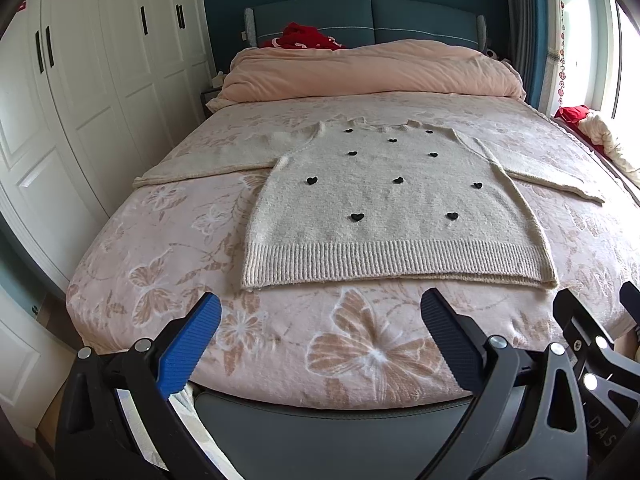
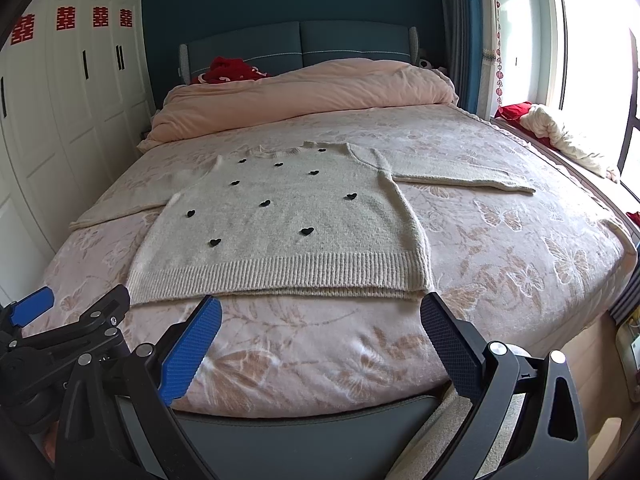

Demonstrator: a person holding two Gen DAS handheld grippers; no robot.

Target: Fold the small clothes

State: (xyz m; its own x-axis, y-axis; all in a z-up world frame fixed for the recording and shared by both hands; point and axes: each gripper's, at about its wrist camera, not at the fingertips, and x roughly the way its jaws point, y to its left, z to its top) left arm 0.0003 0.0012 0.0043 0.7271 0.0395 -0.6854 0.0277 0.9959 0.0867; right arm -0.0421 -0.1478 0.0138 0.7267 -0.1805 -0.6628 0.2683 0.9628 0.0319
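A cream knit sweater [image 1: 384,208] with small black hearts lies flat, front up, on the bed [image 1: 320,360], both sleeves spread out sideways, ribbed hem toward me. It also shows in the right wrist view [image 2: 280,220]. My left gripper [image 1: 322,308] is open and empty, above the bed's foot, short of the hem. My right gripper [image 2: 320,312] is open and empty, just short of the hem's right part. The left gripper's body also shows at the lower left of the right wrist view.
The bed has a pink butterfly-print cover. A folded pink duvet [image 1: 372,68] and red cloth [image 1: 304,36] lie at the headboard. White wardrobes [image 1: 80,92] stand left. A window ledge with cloth bundles [image 2: 560,132] is at the right.
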